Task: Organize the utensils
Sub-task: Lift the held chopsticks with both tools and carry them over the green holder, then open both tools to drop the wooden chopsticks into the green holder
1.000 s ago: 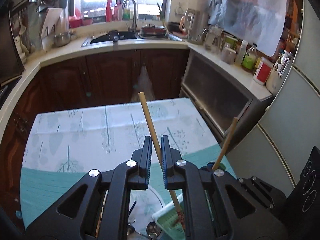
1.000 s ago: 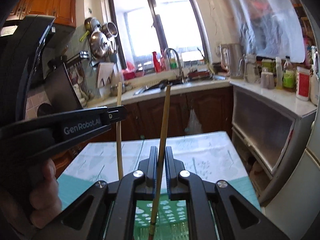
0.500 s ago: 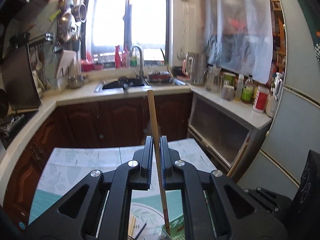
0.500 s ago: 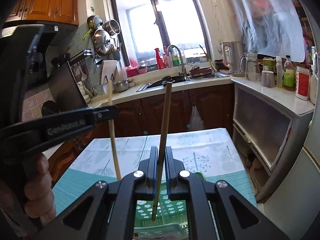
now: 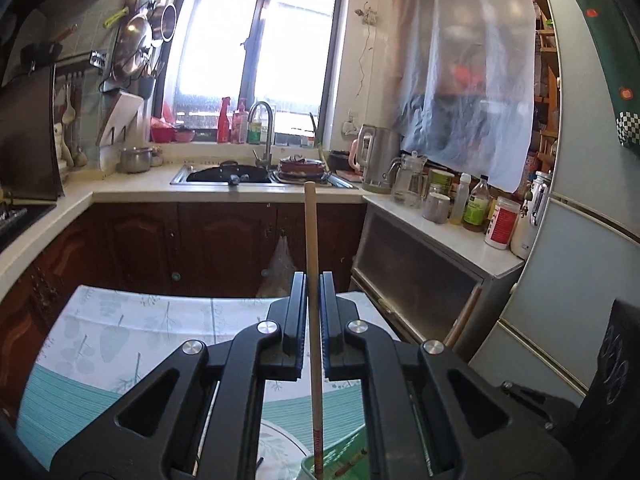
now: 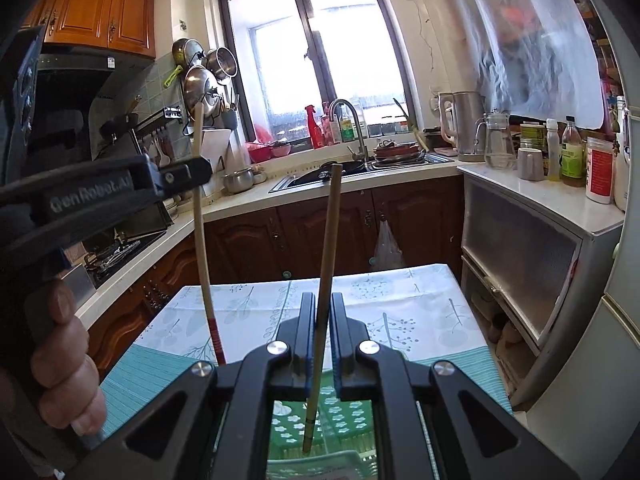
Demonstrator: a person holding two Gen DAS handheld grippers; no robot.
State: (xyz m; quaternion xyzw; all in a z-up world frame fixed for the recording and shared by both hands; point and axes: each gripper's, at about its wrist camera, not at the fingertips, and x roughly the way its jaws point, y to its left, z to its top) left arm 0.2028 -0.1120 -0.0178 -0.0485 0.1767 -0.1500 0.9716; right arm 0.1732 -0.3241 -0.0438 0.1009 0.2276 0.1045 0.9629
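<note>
Kitchen surface [image 6: 400, 300] below: each claw, left [image 5: 314, 328] and right [image 6: 322, 330], pinches one upright chopstick [image 5: 311, 264] (its mate [image 6: 326, 280]) above the green basket [image 6: 348, 416]; lower both vertically, tips first.

left gripper [image 5: 313, 320] | jaws clamp upright chopstick [image 5: 311, 264] | above table [image 5: 120, 336]

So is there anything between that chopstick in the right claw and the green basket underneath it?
Nothing visible. The right claw is shut on its chopstick, whose lower tip hangs directly over the green basket with open air between. The left claw, shut on the other chopstick, is off to the side.
</note>
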